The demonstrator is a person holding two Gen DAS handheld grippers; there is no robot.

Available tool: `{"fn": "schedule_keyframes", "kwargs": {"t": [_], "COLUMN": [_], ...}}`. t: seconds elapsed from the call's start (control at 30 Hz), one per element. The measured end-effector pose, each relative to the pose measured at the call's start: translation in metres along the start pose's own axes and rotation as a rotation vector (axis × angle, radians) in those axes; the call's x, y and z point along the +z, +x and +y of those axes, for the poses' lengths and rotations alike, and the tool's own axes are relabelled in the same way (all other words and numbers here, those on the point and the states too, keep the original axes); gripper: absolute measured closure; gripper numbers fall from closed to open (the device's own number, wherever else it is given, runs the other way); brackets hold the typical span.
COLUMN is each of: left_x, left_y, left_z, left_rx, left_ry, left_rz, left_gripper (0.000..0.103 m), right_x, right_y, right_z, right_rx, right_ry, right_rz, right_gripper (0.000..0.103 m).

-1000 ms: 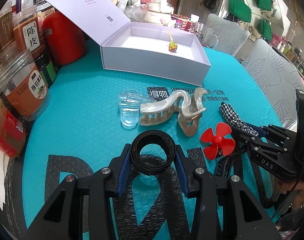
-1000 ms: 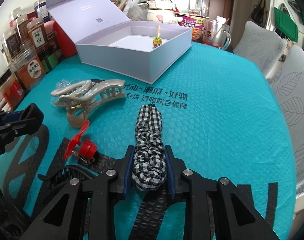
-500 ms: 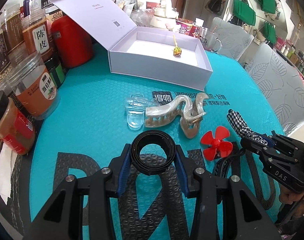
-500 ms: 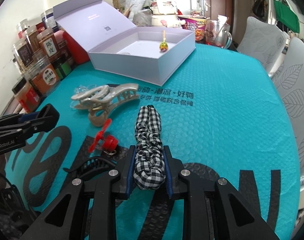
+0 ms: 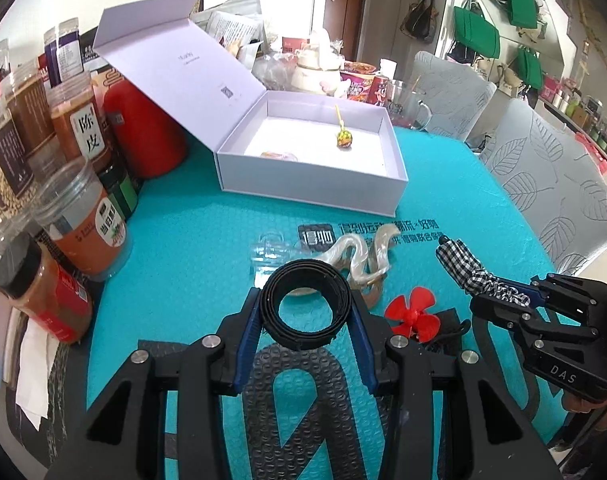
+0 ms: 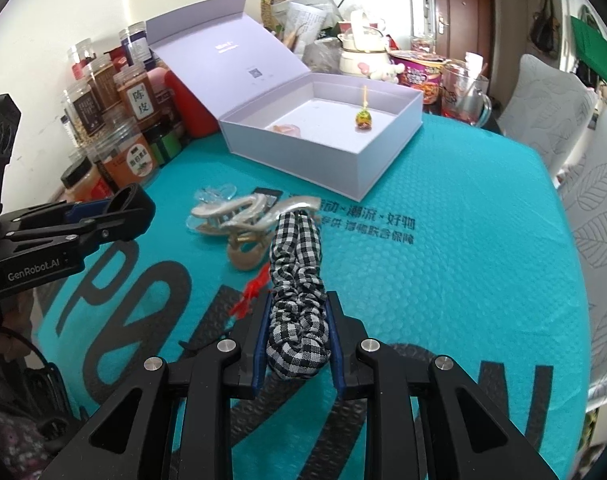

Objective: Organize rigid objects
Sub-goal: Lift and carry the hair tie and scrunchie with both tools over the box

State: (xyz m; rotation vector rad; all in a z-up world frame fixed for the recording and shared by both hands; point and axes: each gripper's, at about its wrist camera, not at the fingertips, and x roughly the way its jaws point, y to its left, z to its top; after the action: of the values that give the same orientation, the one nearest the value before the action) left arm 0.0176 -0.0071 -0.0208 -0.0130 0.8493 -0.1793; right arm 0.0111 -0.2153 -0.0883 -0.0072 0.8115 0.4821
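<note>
Teal bubble mat (image 5: 191, 240) covers the whole table, with chairs and green bags off behind.

Your left gripper (image 5: 305, 312) has its fingers clamped on a black coiled band (image 5: 305, 306), held up above the mat's near edge. Your right gripper (image 6: 297, 336) is squeezed shut on the checked scrunchie (image 6: 297, 280), which sticks out forward past the fingertips.

Just past the band, the left view shows a pearly hair claw (image 5: 363, 256) with a clear clip (image 5: 267, 252) beside it toward the mat's middle, and a red propeller (image 5: 413, 314) to the right of the band. You can see all of its blades from this side; in the right view it's only a red sliver (image 6: 249, 292) poking out left of the scrunchie.

Further out, the open white box (image 5: 311, 184) sits toward the mat's far edge, lid tipped back. Inside it are a lollipop (image 5: 343, 138) and something pale and roundish near its front wall (image 6: 285, 128), which the right view shows a bit better.

Jars of spices (image 5: 83, 216) crowd the mat's left edge. The left view gets them up close, labels and all, plus a red canister (image 5: 143, 128) behind them.
</note>
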Motion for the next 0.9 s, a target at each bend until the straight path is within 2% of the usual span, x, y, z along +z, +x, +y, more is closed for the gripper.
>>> {"fn": "schedule_keyframes", "kwargs": {"t": [0.43,0.57,0.9], "left_x": [0.037,0.05,0.083], "left_y": [-0.017,-0.02,-0.024], "left_z": [-0.002,0.003,0.004], "left_rx": [0.019,0.013,0.036], "left_ry": [0.031,0.008,0.038], "left_rz": [-0.093,-0.116,-0.173], "left_gripper": [0.062,0.062,0.062], "right_x": [0.037,0.05,0.083], "right_y": [-0.008,-0.016,-0.025], "right_z": [0.011,0.011,0.004], "right_rx": [0.008,0.003,-0.029], "right_ry": [-0.047,-0.072,-0.101], "right_rz": [-0.031,-0.076,-0.161], "right_gripper": [0.078,0.078,0.078]}}
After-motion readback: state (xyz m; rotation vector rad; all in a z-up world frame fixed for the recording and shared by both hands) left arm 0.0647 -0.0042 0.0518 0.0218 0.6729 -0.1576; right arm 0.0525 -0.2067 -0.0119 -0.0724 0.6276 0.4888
